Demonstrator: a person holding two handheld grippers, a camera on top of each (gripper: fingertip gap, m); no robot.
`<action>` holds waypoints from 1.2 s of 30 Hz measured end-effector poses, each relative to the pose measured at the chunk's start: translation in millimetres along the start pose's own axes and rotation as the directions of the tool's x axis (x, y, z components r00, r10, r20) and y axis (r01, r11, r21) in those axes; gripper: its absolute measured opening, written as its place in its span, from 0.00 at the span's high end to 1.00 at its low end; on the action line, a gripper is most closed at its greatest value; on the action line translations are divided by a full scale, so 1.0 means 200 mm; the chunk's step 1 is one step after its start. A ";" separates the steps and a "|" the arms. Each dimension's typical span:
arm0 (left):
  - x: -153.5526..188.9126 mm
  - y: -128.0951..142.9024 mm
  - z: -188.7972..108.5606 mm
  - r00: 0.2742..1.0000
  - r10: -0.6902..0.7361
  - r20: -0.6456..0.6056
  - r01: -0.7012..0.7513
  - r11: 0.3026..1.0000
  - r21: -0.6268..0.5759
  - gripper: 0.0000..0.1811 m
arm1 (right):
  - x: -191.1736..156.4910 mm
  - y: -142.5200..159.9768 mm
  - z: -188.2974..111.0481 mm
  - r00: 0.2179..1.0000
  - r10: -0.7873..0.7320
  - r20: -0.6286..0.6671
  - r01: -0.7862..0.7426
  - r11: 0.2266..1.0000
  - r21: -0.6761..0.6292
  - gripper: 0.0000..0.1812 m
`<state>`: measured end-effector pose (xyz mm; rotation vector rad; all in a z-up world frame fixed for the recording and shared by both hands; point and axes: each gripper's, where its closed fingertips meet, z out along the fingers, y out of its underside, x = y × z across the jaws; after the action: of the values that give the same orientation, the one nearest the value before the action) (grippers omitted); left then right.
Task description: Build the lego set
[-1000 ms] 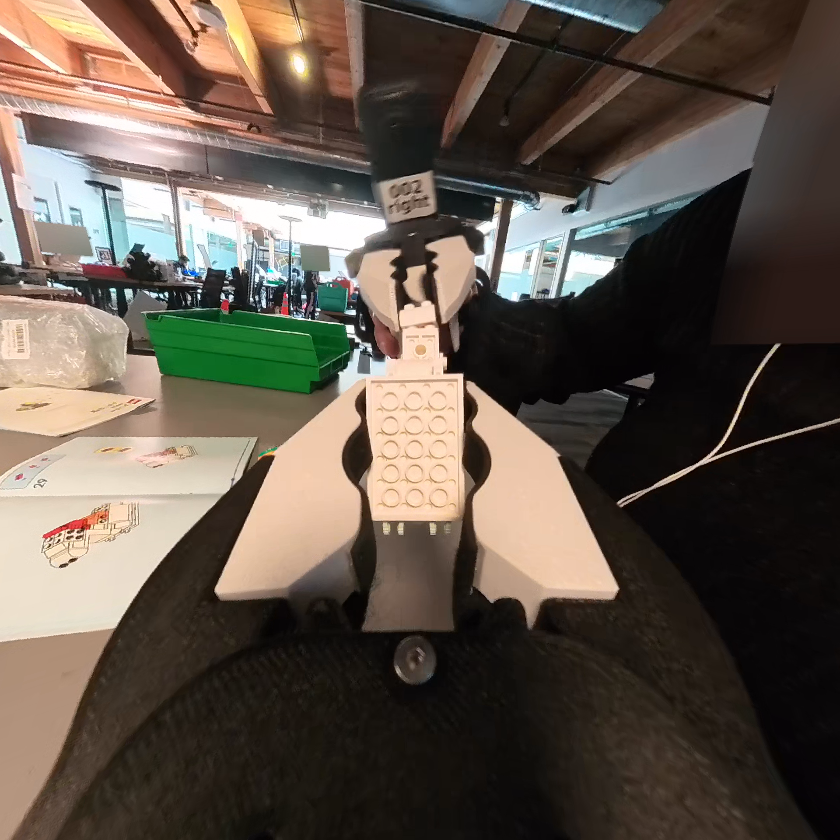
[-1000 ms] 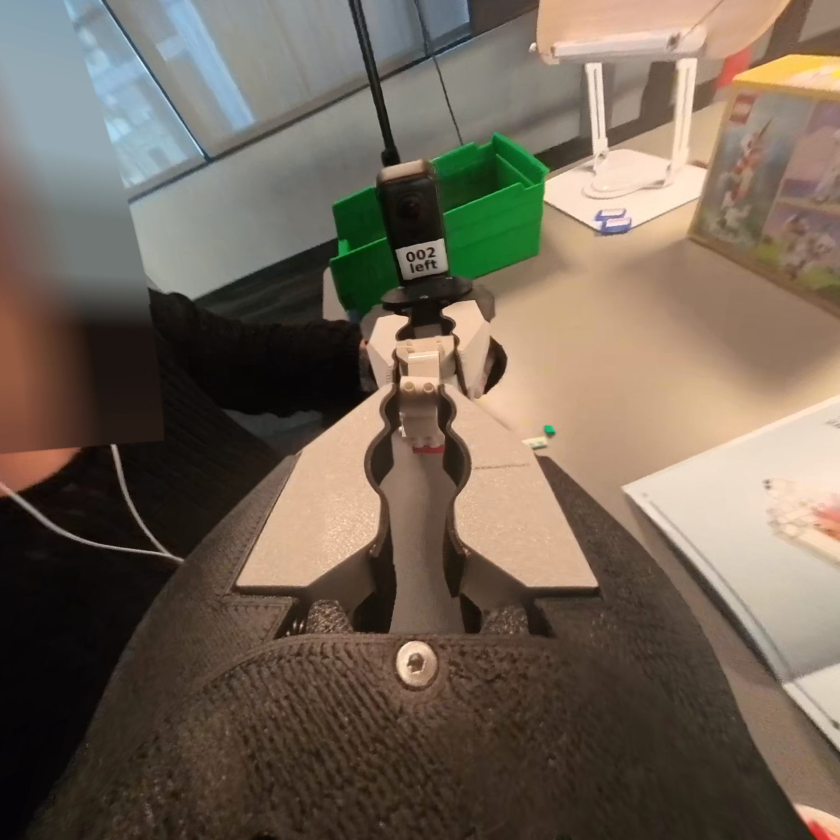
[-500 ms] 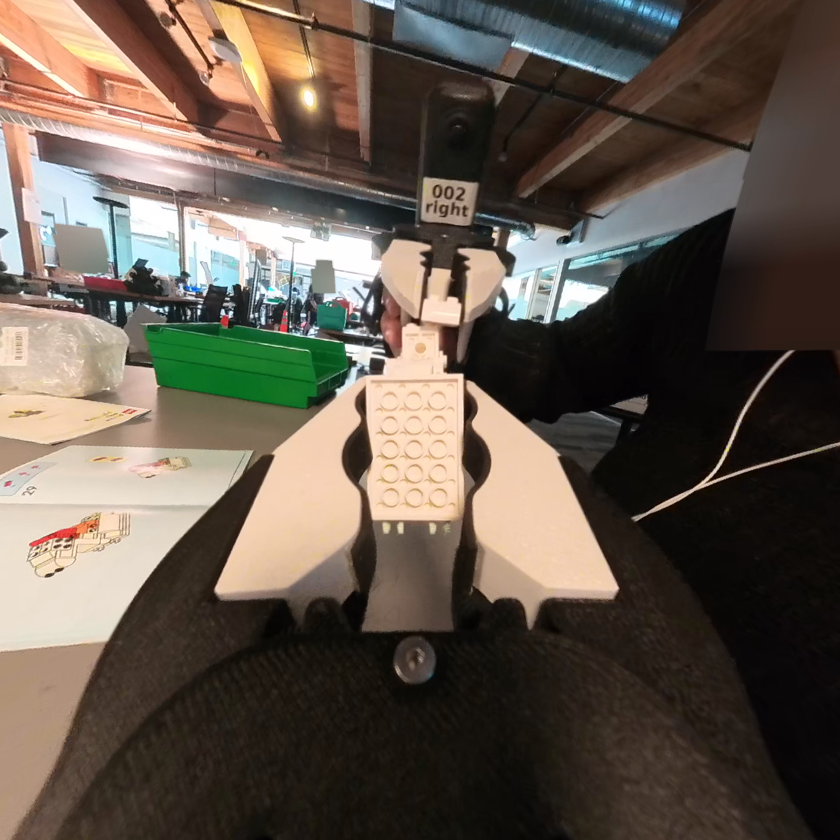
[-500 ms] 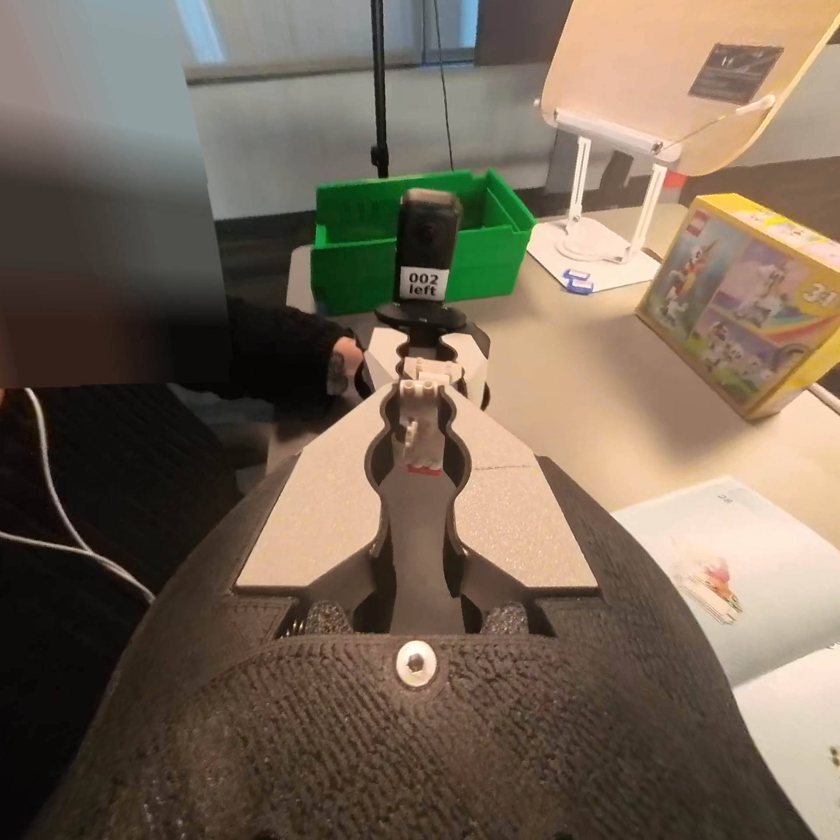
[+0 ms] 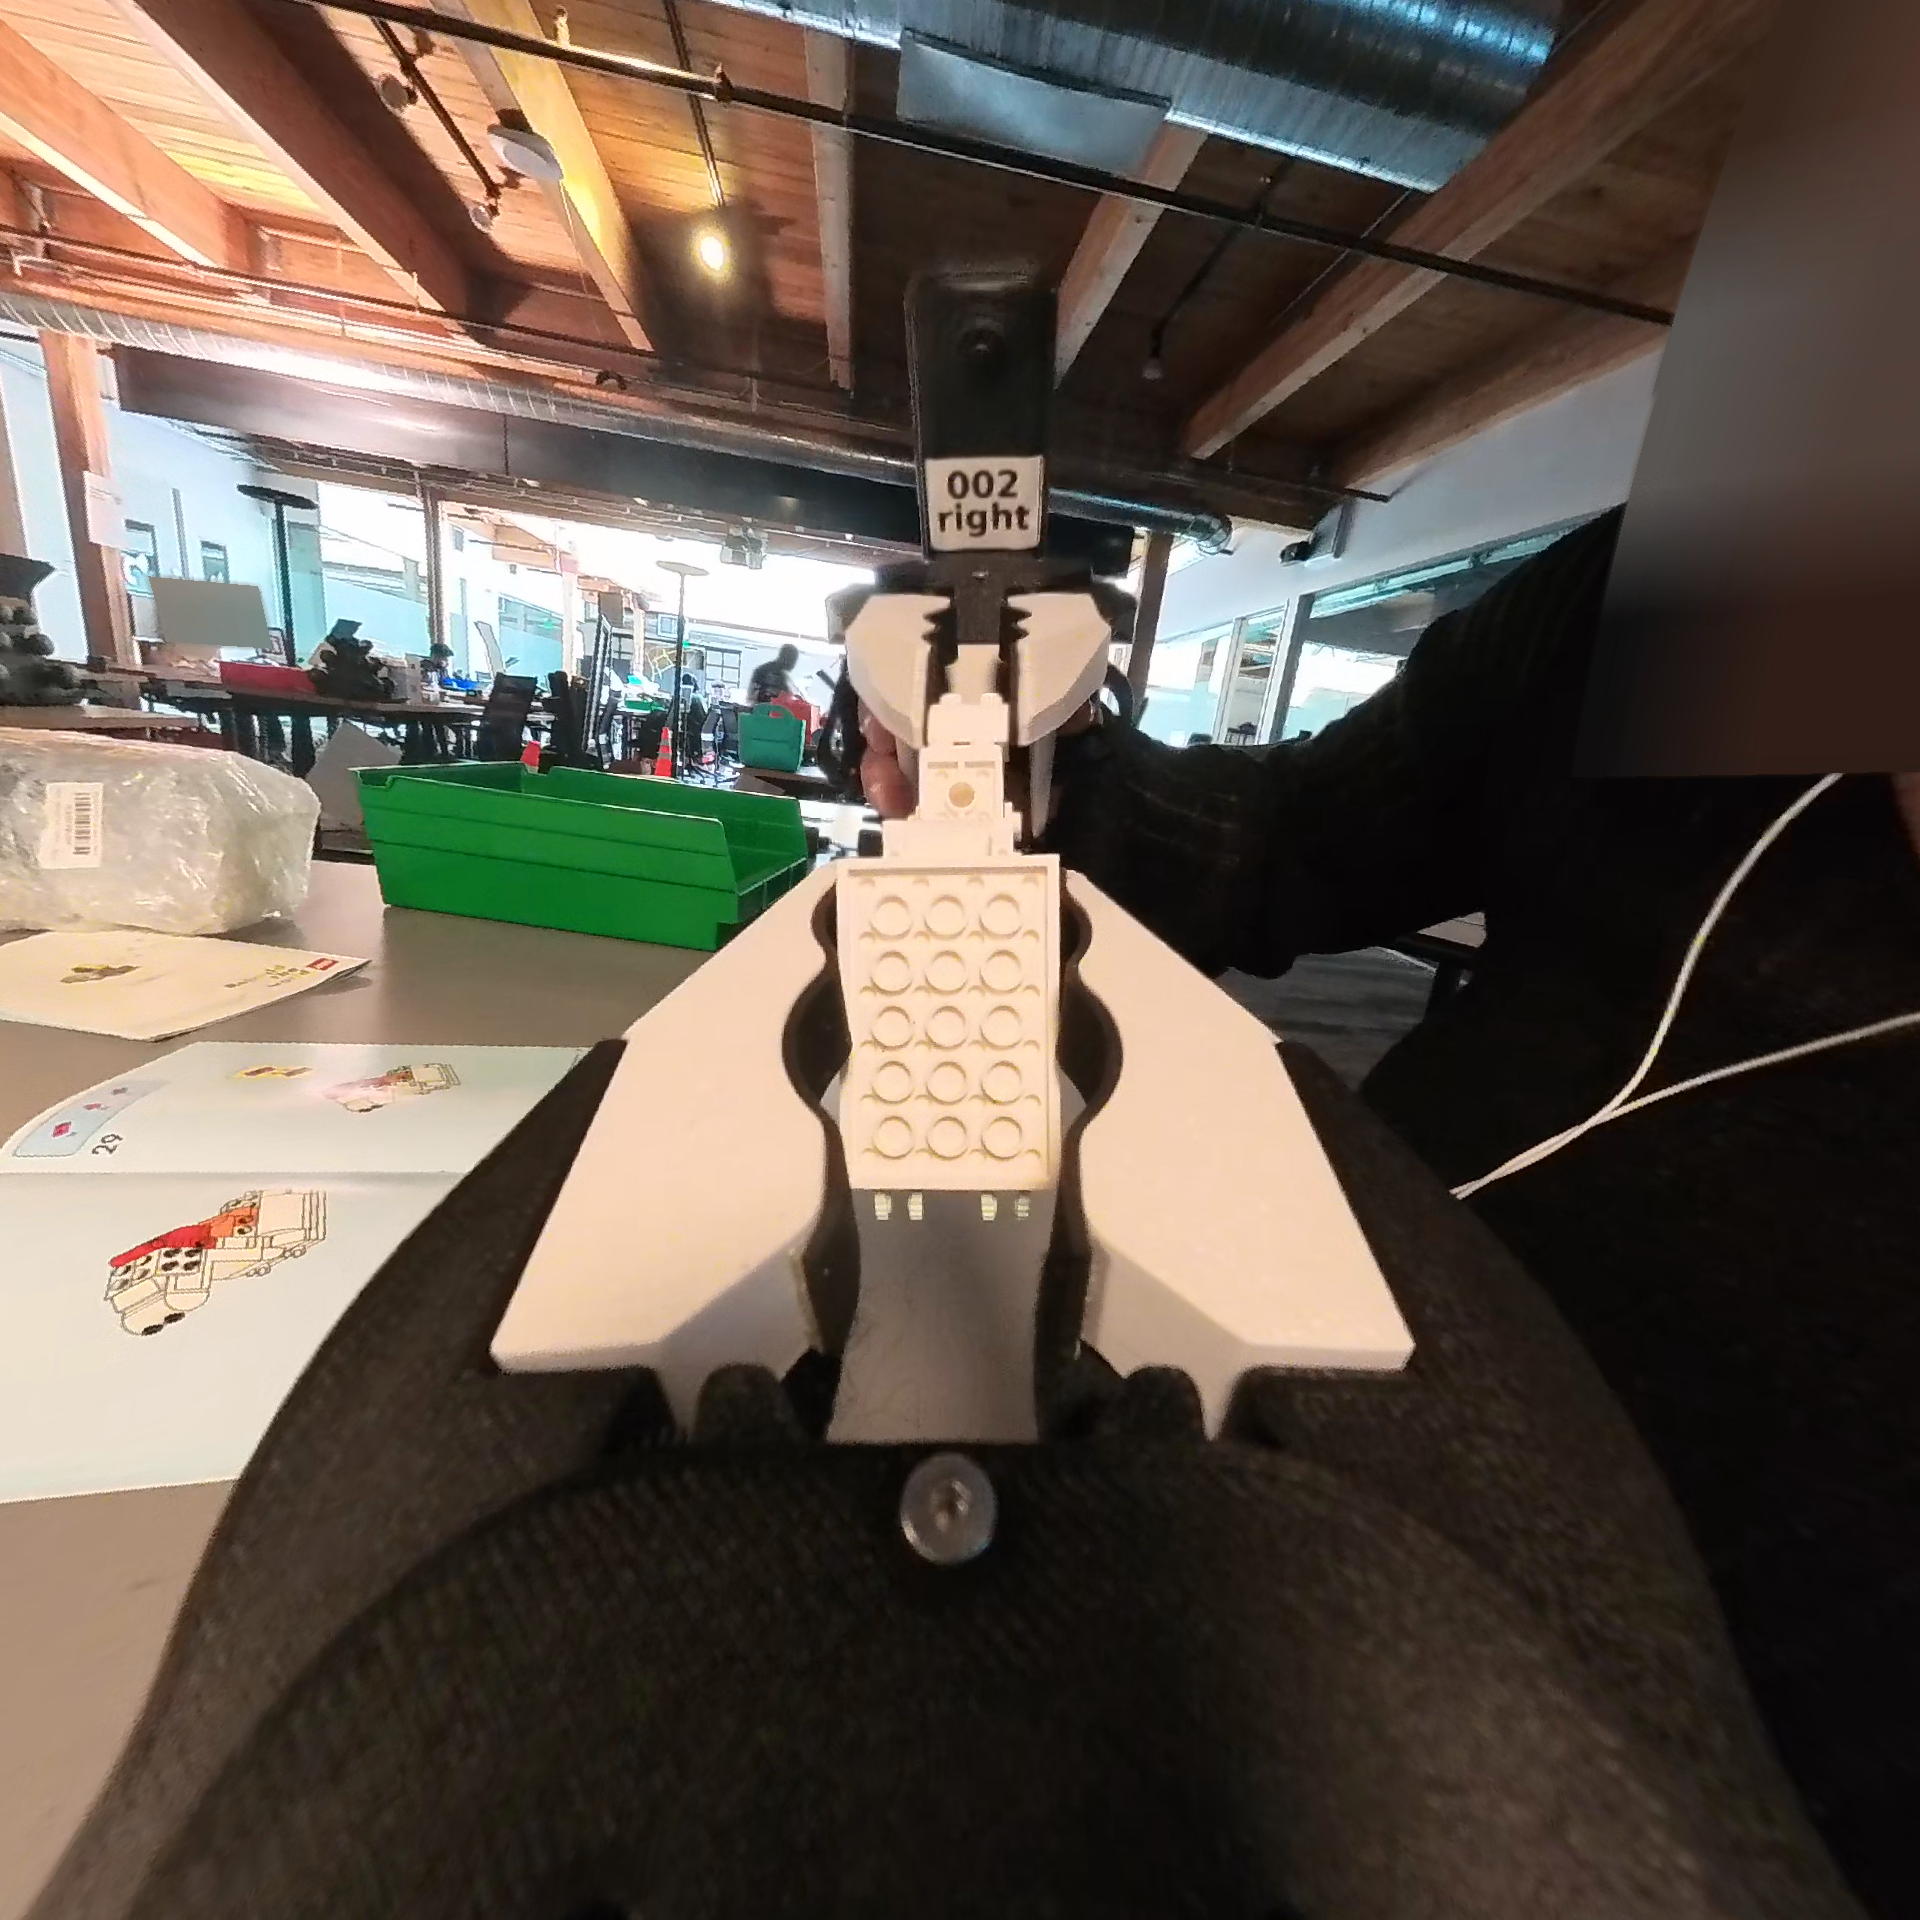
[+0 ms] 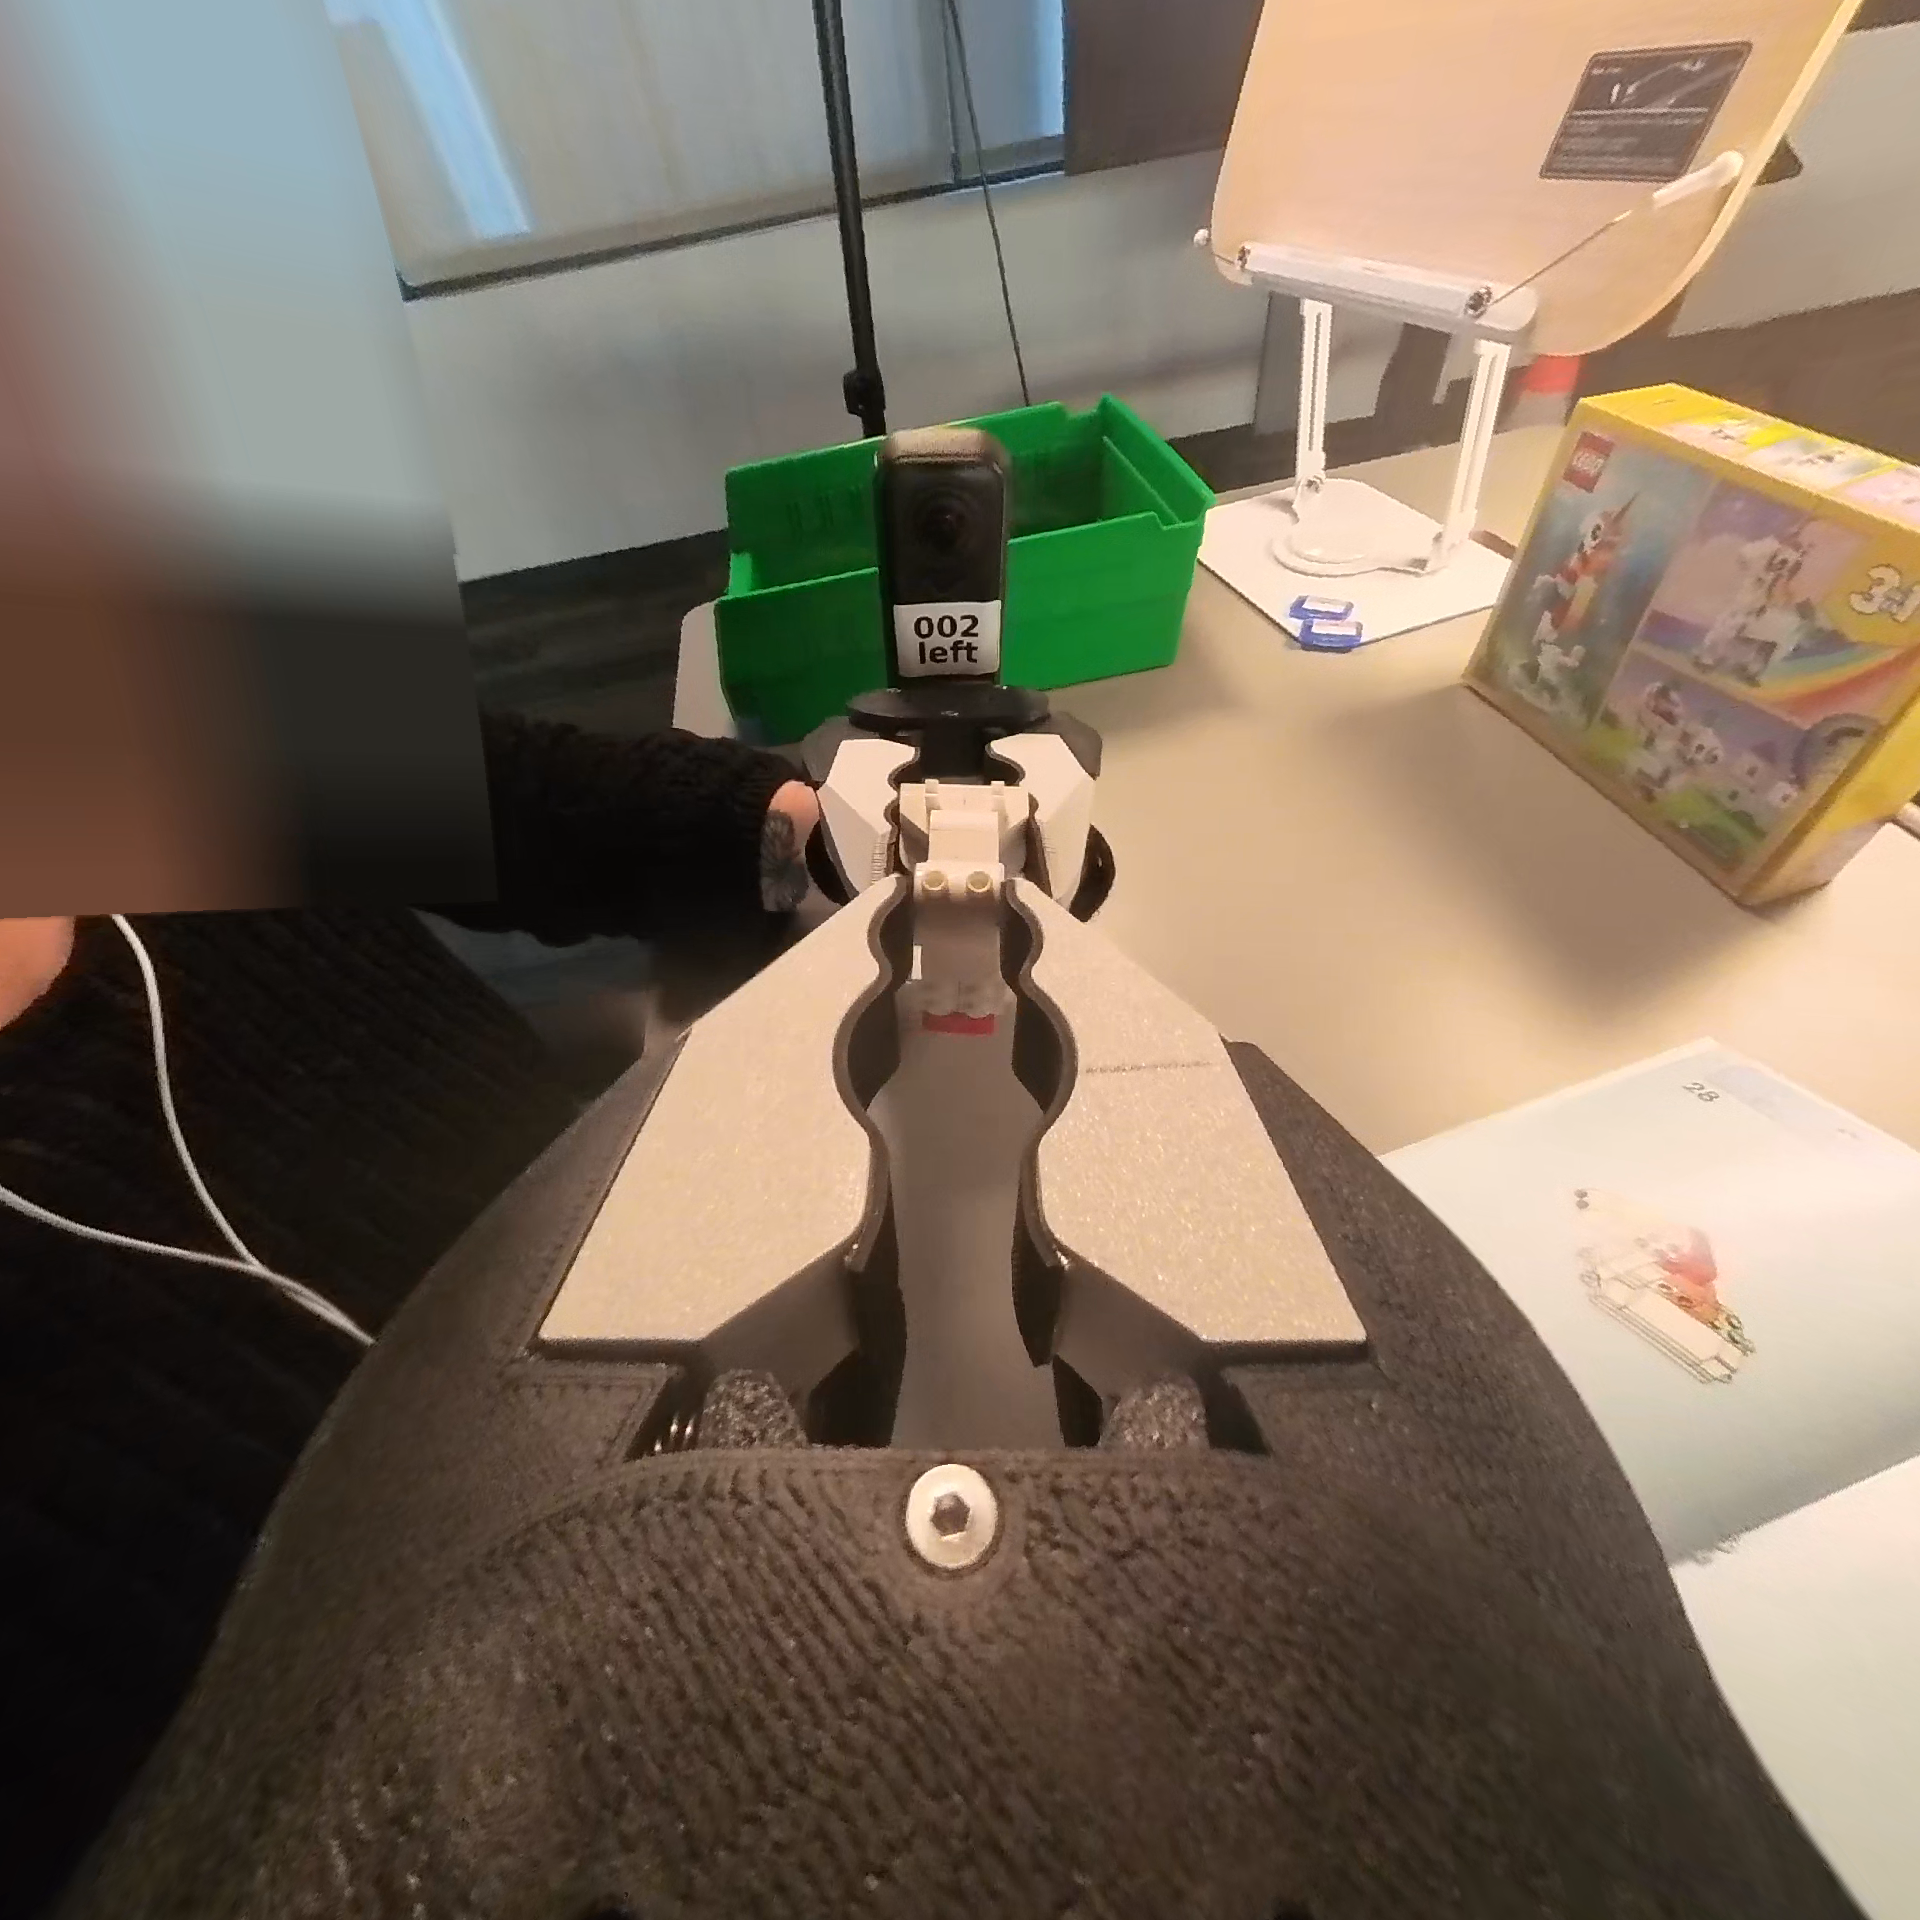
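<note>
A: Plate (image 5: 948, 1029) up in the air, white, studs facing the lens, pinched across its width between the left gripper (image 5: 951, 883) fingers.

B: And the right gripper (image 6: 961, 904) meets it head-on, at twelve o'clock, clamped narrow on a small white piece (image 6: 958, 930) with a red bit at its near end.

A: That piece touches the small stack on the plate's far edge.

B: Whether it's seated, can't tell.

A: Table (image 6: 1299, 883) below: green bin (image 6: 1091, 582) at twelve, yellow box (image 6: 1704, 665) at two, open booklet (image 6: 1621, 1309) at four.

B: From the left view, bin at ten, plastic bag (image 5: 145, 831) at nine.
</note>
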<state>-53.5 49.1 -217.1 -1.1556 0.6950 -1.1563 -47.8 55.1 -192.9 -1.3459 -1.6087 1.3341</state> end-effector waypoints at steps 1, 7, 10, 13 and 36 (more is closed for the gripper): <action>0.00 0.00 0.00 1.000 -0.003 0.001 0.003 1.000 -0.001 0.80 | 0.00 0.00 0.00 1.000 0.002 -0.003 -0.002 1.000 0.002 0.92; 0.00 0.01 0.01 1.000 -0.004 -0.001 0.004 1.000 -0.009 0.80 | 0.00 0.01 0.01 1.000 0.021 0.005 -0.021 1.000 0.004 0.92; 0.00 0.02 0.00 1.000 -0.002 0.003 0.002 1.000 -0.013 0.80 | 0.01 0.02 0.01 1.000 0.006 -0.001 -0.006 1.000 -0.007 0.92; 0.00 0.02 0.00 1.000 -0.002 0.008 0.002 1.000 -0.018 0.80 | 0.01 0.03 0.01 0.999 -0.034 -0.020 0.034 0.999 -0.027 0.92; -0.02 -0.05 -0.02 0.999 -0.040 0.009 0.039 0.997 0.065 0.80 | 0.02 0.06 0.02 1.000 0.029 -0.004 -0.029 1.000 0.006 0.92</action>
<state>-61.6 51.5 -210.0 -1.1245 0.6247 -1.1970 -49.5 57.7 -206.3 -1.3727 -1.5873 1.3513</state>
